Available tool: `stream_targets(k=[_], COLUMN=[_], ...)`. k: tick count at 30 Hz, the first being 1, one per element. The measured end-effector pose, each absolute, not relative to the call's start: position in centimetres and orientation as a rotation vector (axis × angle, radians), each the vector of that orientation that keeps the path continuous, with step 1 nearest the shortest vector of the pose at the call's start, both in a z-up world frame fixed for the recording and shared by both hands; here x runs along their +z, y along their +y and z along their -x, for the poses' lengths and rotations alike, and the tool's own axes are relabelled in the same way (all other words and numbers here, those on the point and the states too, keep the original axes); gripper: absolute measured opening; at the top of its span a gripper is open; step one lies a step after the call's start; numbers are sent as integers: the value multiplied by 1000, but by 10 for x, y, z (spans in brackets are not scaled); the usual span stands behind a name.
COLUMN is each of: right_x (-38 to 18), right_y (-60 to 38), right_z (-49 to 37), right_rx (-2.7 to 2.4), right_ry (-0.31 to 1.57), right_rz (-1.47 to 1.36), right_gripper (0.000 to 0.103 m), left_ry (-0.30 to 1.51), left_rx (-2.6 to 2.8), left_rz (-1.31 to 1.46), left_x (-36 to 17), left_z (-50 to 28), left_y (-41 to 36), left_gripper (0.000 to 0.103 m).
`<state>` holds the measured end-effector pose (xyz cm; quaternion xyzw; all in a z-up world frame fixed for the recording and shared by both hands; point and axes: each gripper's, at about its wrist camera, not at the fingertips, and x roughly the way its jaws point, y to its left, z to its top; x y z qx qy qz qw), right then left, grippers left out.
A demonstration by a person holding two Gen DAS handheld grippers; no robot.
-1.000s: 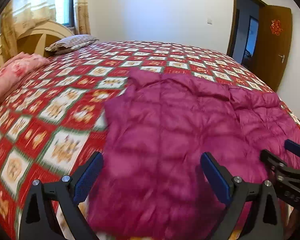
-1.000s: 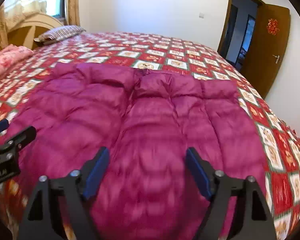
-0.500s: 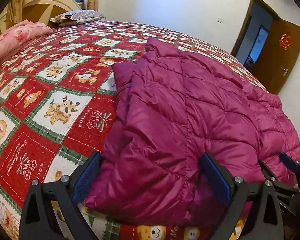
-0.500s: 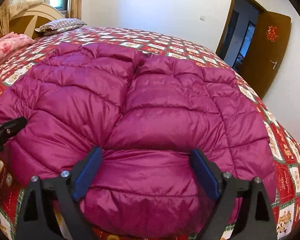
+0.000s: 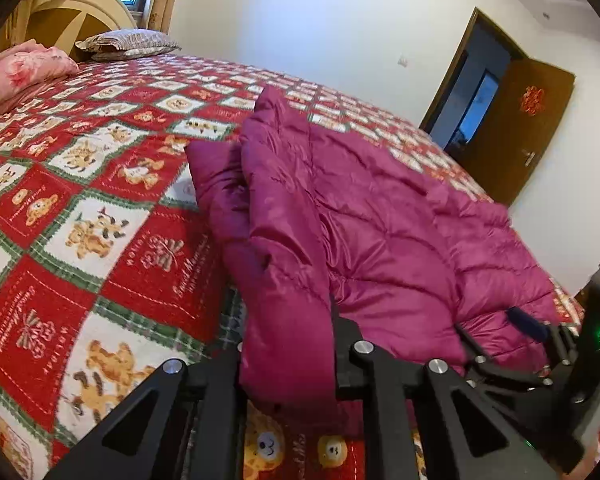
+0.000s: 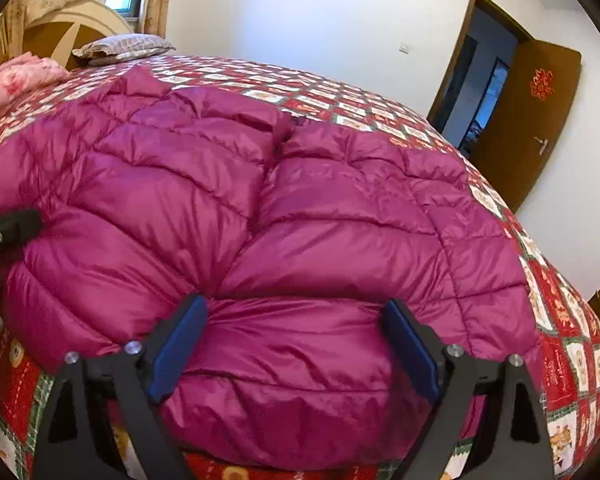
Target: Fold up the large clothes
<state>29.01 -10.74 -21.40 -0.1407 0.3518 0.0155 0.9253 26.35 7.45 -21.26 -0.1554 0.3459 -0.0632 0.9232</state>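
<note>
Lying puffy on the bedspread, a magenta quilted jacket, seemingly half-folded.

Black angular left gripper frame, silver screws, right gripper – blue pads, green light, perhaps an indicator

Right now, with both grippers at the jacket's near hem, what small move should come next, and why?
Probably shut the right gripper: its pads stand open around the jacket hem, while the left gripper already pinches the hem's left corner. Gripping both sides would allow an even lift.
</note>
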Motion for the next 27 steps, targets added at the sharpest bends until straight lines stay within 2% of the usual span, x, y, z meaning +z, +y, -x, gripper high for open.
stream_targets(k=[10, 17, 21, 27], right_x=[-209, -158, -150, -159], right_y=[-78, -130, -205, -299], right_z=[-267, -243, -253, -254], right_rx=[128, 183, -14, -199], right_ry=[715, 575, 553, 599], right_rz=[277, 53, -62, -184], right_gripper=[89, 88, 89, 89], left_ry=[677, 586, 514, 434], left_rx=[-93, -24, -66, -261], left_rz=[370, 270, 149, -111], left_x=[-196, -146, -103, -61], left_z=[-230, -206, -204, -207], left_y=[117, 140, 99, -27], left_gripper=[12, 12, 12, 12])
